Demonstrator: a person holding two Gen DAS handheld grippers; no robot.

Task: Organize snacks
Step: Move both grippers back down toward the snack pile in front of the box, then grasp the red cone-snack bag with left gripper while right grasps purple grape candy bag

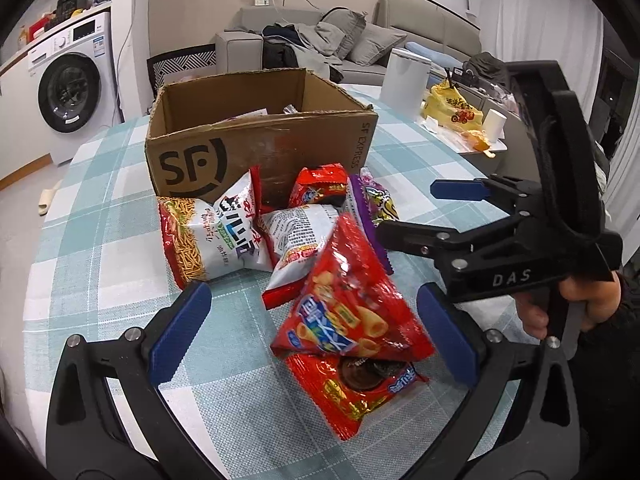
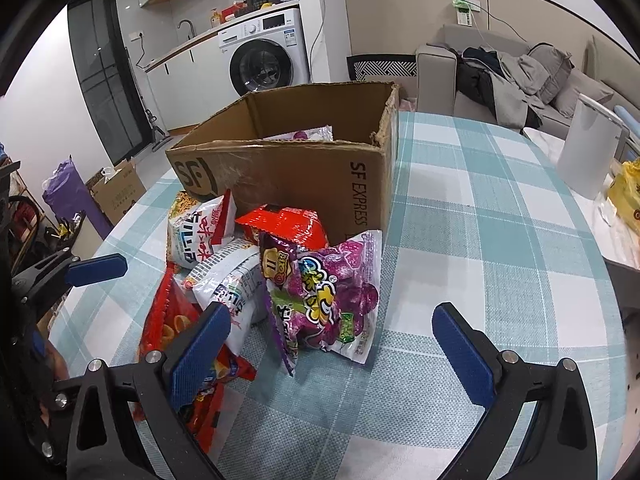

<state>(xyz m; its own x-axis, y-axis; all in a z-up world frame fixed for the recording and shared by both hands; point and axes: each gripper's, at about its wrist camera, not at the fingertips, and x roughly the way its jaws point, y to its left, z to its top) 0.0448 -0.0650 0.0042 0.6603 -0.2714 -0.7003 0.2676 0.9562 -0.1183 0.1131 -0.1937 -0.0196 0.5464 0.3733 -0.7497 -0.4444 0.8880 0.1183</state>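
Several snack bags heaped on worktop just near box, some already inside. Left gripper and right gripper: jaws wide, empty. Step: picking. Next, likely: closing on red bag, lifting into box.

My left wrist camera looks close over the snacks toward the box. My right one faces them from the right; both share the sofa behind.
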